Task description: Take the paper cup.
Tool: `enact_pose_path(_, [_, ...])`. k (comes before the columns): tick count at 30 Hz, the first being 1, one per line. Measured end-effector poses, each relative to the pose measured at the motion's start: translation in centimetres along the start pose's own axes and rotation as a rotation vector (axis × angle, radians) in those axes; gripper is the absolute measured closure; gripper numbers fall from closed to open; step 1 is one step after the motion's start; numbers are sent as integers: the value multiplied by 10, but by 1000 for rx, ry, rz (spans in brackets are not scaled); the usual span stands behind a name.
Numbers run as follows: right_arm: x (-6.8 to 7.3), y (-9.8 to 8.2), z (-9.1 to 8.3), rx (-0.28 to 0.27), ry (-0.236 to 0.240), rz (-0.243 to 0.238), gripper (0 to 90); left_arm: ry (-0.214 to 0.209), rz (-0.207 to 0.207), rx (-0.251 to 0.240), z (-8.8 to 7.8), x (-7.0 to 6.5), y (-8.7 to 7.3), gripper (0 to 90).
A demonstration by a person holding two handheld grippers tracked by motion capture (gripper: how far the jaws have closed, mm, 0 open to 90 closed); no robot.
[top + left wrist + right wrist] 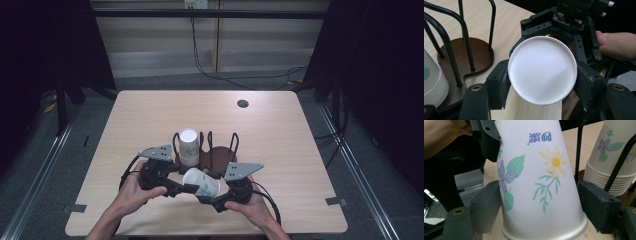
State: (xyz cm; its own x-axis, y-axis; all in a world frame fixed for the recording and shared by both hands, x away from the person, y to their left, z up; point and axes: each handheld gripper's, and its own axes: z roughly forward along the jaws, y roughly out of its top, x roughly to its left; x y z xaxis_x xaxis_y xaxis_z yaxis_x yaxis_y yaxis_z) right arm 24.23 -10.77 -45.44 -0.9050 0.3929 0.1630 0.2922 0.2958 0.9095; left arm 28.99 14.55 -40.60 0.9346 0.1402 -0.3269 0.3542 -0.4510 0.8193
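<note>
I hold the paper cup point(201, 182) over the counter point(280, 145): left gripper point(541, 82) fingers clench its base, right gripper point(541, 212) fingers bracket its rim, the right pad still apart. Uneven squeezing risks crushing it.

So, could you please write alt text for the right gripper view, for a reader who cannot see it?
A white paper cup printed with flowers and leaves stands between the right gripper's two black jaws, its left side against one pad and a small gap at the other. The left gripper grips it at upper left. A stack of matching cups sits in a black wire rack at right.
</note>
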Motion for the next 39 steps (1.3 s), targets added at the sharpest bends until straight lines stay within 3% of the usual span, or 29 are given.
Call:
enact_pose_path(17, [3, 1, -2, 16, 6, -12, 285, -28, -22, -4, -1, 4, -1, 357])
enact_pose_path(23, [2, 1, -2, 32, 11, 1, 295, -17, -12, 2, 1, 3, -1, 340])
enact_pose_path(29, [0, 2, -6, 36, 1, 10, 298, -17, -23, 6, 1, 3, 0, 217])
enact_pose_path(39, [-4, 3, -13, 62, -13, 17, 304, 16, 11, 14, -5, 2, 0, 219])
